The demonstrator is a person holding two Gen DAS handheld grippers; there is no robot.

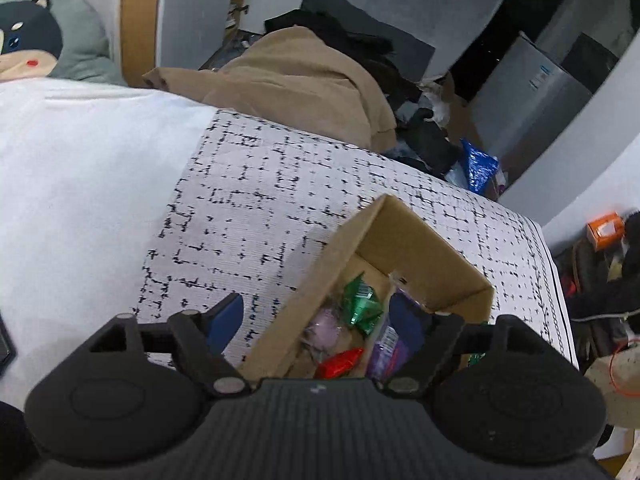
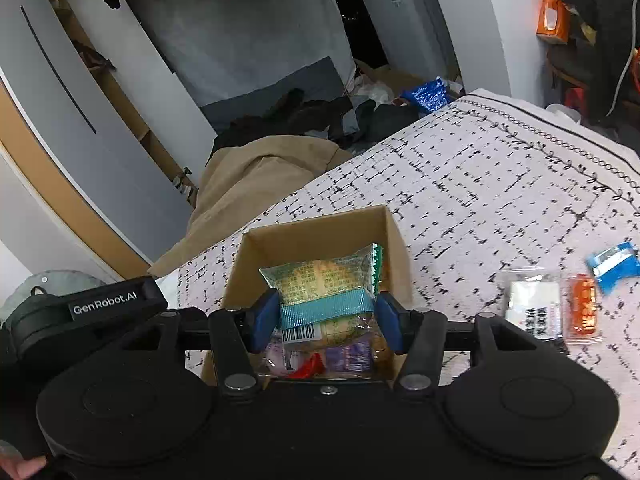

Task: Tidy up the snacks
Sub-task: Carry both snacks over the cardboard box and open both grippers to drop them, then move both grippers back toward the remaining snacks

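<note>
Surface: bed (image 2: 500, 168) with a black-and-white grid cover; the work is done on it, no tabletop in sight.
Box: open cardboard box (image 2: 316, 232) on the cover, directly ahead of both claws; also seen in the left view (image 1: 404, 240).
Box contents: green (image 1: 362, 304), red (image 1: 340, 362) and purple (image 1: 386, 346) wrapped snacks lie on its floor.
Right claw (image 2: 328, 316): closed on a clear bread packet (image 2: 324, 284) with a teal band, blue pads pressing its two sides.
Packet position: held above the box opening, long axis running away from the claw toward the far wall of the box.
Left claw (image 1: 336, 320): spread wide, holding nothing, hanging over the near edge of the box.
Key relation: the packet looks already over the box, so the drop is straight down; my judgement is that release is the step in hand.
Remaining snacks: white packet (image 2: 532, 304), orange packet (image 2: 584, 306) and blue packet (image 2: 614, 264) lie on the cover to the right of the box, nearer the right claw.
Risk: packet may land propped on the pile.
</note>
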